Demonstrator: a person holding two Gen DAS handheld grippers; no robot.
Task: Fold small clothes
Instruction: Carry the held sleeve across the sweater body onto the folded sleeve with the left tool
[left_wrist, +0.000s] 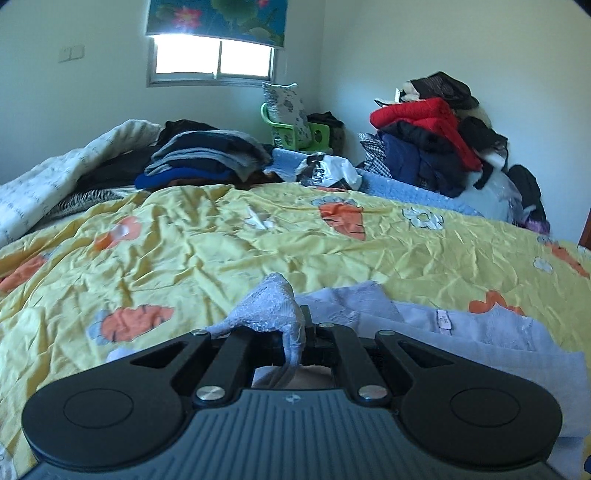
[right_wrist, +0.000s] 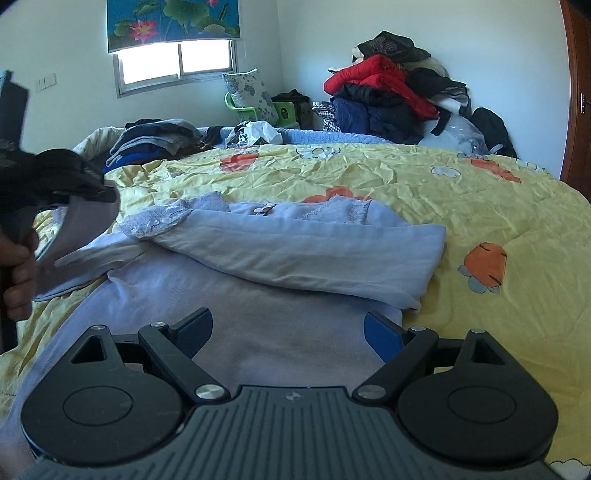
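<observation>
A pale lavender top (right_wrist: 258, 258) with lace trim lies spread on the yellow carrot-print quilt (right_wrist: 461, 206), its right side folded over onto the body. My left gripper (left_wrist: 295, 332) is shut on the lace cuff (left_wrist: 269, 302) of its left sleeve and holds it lifted off the quilt. In the right wrist view that left gripper (right_wrist: 105, 195) is a dark blur at the left edge, held by a hand (right_wrist: 18, 273), with the sleeve (right_wrist: 88, 225) hanging from it. My right gripper (right_wrist: 290, 334) stands open low over the top's lower body, with only flat fabric showing between its fingers (right_wrist: 384, 338).
A stack of folded dark clothes (left_wrist: 207, 155) sits at the far left of the bed. A heap of red and dark jackets (left_wrist: 436, 140) rises at the far right by the wall. A green chair (left_wrist: 295, 133) with a pillow stands under the window. A brown door (right_wrist: 580, 92) is on the right.
</observation>
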